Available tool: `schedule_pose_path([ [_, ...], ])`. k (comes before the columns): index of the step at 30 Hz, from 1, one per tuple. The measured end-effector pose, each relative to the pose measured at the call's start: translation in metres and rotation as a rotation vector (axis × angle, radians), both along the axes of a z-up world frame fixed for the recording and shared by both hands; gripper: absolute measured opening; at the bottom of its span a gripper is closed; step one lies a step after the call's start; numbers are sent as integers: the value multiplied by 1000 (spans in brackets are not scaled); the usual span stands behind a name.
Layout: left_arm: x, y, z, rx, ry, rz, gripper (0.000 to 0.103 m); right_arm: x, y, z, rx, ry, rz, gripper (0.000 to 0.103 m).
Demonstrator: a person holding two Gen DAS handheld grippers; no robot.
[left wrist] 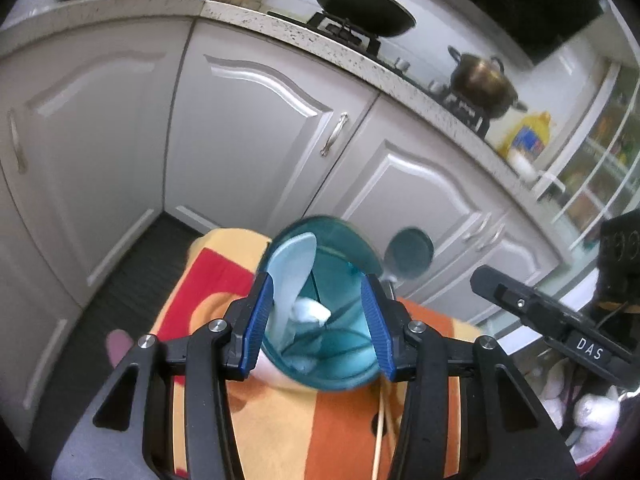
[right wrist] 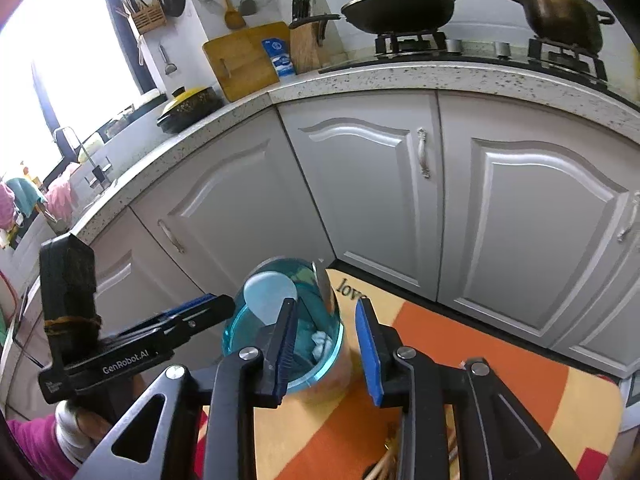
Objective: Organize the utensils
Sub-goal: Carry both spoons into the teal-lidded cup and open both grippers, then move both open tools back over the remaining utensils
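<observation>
1. Left gripper [left wrist: 318, 320] stood wide open, blue pads flanking the cup [left wrist: 320, 304] without pressing: released.
2. Right gripper [right wrist: 326, 348] stood part open beside the cup, gripping nothing.
3. Cup stood upright on the orange cloth [left wrist: 304, 432], holding a spoon [left wrist: 290, 272] handle-down for storage.
4. Chopsticks [right wrist: 386, 466] lay loose on the cloth, likely next.

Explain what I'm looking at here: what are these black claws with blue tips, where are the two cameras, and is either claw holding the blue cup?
No robot: a person holds a two-finger gripper in each hand, with a fisheye camera on each looking along its fingers. The left gripper stands open around the teal cup, pads apparently clear. The right gripper is open too, one finger over the cup's rim. The cup holds a pale blue spoon and stands on an orange and yellow cloth, where chopsticks lie. Nothing is held.
</observation>
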State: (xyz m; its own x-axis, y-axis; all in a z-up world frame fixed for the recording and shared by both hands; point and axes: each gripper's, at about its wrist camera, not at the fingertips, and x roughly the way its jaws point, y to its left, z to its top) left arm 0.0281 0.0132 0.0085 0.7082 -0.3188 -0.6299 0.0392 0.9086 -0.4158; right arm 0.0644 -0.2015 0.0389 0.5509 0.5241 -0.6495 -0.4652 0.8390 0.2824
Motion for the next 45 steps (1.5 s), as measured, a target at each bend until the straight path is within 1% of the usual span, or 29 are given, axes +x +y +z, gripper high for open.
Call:
schedule_pose_path([
  [4, -14, -17, 7, 82, 6, -14, 44, -15, -14, -4, -23, 2, -33, 30],
  [6, -20, -26, 8, 108, 9, -28, 44, -22, -23, -7, -22, 9, -56, 31],
  [13, -34, -60, 5, 162, 40, -72, 45, -45, -51, -18, -46, 26, -134, 35],
  [19, -43, -89, 6, 208, 39, -113, 46, -59, -77, -30, -63, 53, -193, 37],
  [23, -46, -104, 4, 212, 46, -148, 46, -67, -99, -37, -63, 69, -233, 39],
  [28, -50, -121, -1, 213, 62, -195, 46, -75, -120, -48, -120, 78, -287, 39],
  [32, -52, -135, -7, 208, 84, -241, 46, -78, -134, -57, -118, 103, -310, 39],
  [38, -52, -148, -19, 215, 121, -281, 46, -80, -145, -70, -122, 138, -328, 39],
  [42, -49, -151, -33, 216, 169, -304, 46, -77, -157, -85, -126, 183, -340, 40],
  [45, -47, -152, -49, 215, 218, -310, 46, -74, -168, -100, -88, 234, -350, 40],
])
